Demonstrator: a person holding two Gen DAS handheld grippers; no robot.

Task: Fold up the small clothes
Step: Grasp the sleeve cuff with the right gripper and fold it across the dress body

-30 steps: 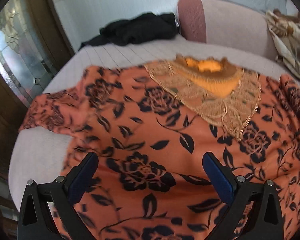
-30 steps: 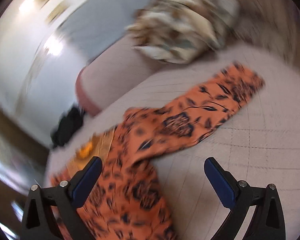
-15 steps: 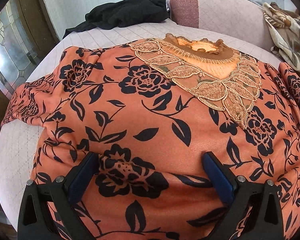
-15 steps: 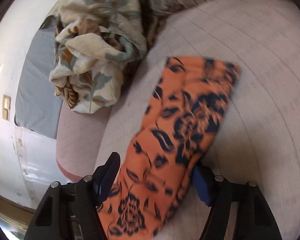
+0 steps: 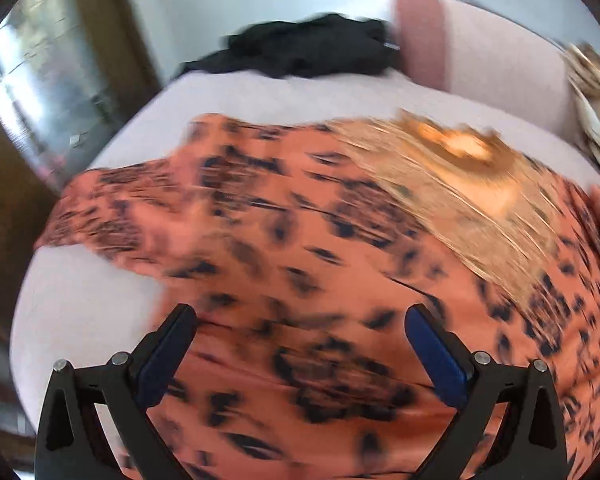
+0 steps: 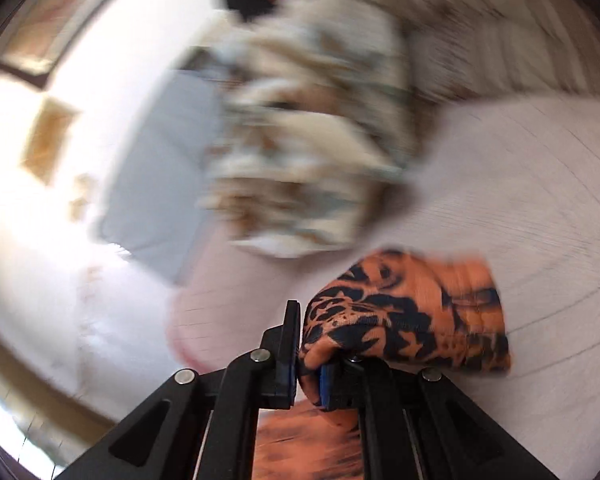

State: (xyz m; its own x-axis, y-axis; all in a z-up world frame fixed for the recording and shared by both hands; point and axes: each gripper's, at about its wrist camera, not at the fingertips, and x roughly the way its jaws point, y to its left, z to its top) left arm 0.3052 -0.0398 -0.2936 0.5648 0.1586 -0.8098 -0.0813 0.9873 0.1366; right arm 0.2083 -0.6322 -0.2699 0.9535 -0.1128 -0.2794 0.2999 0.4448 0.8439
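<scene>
An orange top with black flowers lies spread on a pale pink quilted couch seat, its gold lace collar toward the back. My left gripper hovers open above the lower front of the top, nothing between its blue pads. In the right wrist view my right gripper is shut on the top's right sleeve, whose bunched cloth bulges out past the jaws over the seat. Both views are blurred by motion.
A black garment lies at the back of the seat. A cream patterned cloth is heaped against the couch back on the right. Wood and glass furniture stands to the left.
The right jaws closed from wide open onto the sleeve, which now bunches up between them. The left gripper pulled back from the top, still open, so more bare seat shows at left.
</scene>
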